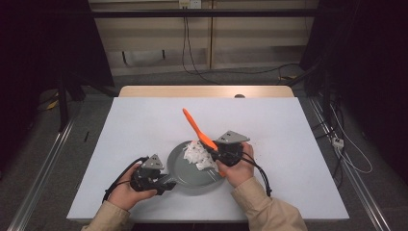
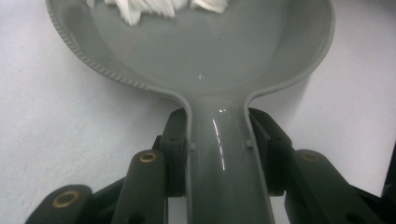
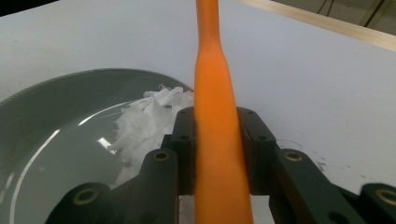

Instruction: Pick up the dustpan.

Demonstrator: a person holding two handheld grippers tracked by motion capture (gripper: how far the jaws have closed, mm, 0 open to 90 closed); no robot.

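A grey pan (image 1: pixel 187 179) sits at the middle of the white table, with a heap of white shreds (image 1: pixel 198 156) on its right side. My left gripper (image 1: pixel 167 184) is shut on the pan's handle (image 2: pixel 219 158), which runs straight between the jaws (image 2: pixel 219 122). The pan's bowl (image 2: pixel 196 51) lies ahead, the white shreds (image 2: pixel 149 7) at its far side. My right gripper (image 1: pixel 215 156), at the pan's right rim, is shut on an orange utensil (image 1: pixel 195 126) that slants up and away to the left. In the right gripper view the orange utensil (image 3: pixel 217 140) stands between the jaws (image 3: pixel 217 116), beside the white shreds (image 3: pixel 149 123) and the pan (image 3: pixel 51 135).
The white table top (image 1: pixel 144 120) spreads wide around the pan, with a wooden strip (image 1: pixel 207 91) along its far edge. A few small white bits lie on the table right of the right gripper. Cables trail on the floor beyond.
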